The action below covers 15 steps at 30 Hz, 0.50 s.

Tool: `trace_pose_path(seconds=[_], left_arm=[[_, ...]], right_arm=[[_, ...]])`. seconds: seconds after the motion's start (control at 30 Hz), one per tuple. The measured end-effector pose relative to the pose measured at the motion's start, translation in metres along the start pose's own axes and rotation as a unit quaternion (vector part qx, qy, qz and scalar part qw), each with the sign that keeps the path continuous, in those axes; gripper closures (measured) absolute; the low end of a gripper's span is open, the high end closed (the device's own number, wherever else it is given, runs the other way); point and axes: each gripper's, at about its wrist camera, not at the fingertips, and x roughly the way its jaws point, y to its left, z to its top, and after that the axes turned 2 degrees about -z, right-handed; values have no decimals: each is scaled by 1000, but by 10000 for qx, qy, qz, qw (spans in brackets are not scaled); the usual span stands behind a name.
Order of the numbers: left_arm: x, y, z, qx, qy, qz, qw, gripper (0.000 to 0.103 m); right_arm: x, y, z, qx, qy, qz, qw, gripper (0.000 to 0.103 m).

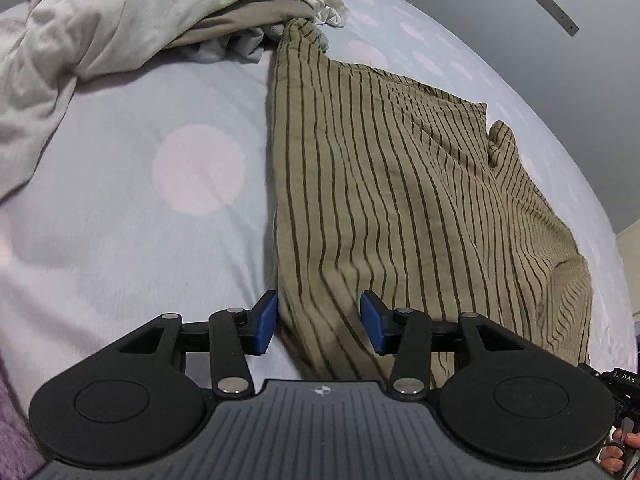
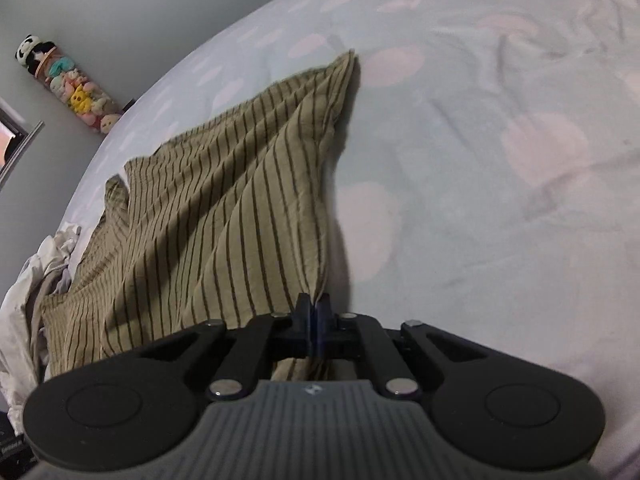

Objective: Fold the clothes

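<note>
Seen from the left wrist, the left gripper (image 1: 318,322) hangs with its blue pads (image 1: 267,322) spread apart, an edge of the tan striped garment (image 1: 400,184) lying loose between them, gripped by neither. That garment stretches ahead over the spotted bedsheet (image 1: 140,220), with a pale crumpled heap (image 1: 100,28) far ahead to the left. From the right wrist, the right gripper (image 2: 316,312) is pressed together, pinching a bunched fold of the striped garment (image 2: 224,200), which fans out ahead and left. Stuffed toys (image 2: 76,88) sit far left.

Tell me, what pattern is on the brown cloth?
Thin dark stripes on the tan cloth; clearest in the left wrist view.
</note>
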Motion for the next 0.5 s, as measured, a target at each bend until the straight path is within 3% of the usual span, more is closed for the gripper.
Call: trace_pose_path(seconds=[0.27,0.37,0.43,0.47,0.5], left_arm=[[-12,0,-17,-20,166,-205,9997,60],[-13,1,-20,-103,212,-382,9990,56],[-14,1,-21,-153,232,-498,9984,56],[-14,0,-22,-166,239,-529,9982,56],[-14,0,-23,-184,248,-541,9981,55]], right_arm=[[-27,-2,-14,-68,-2,-723,9974,100],[-29,-1,-16,-65,-26,-786,9969,99],[-32,0,-17,-49,-70,-785,9969,90],[-37,-2,-17,-33,-134,-677,9976,81],[-41,-3,-18,-15,-199,-566,9982,61]])
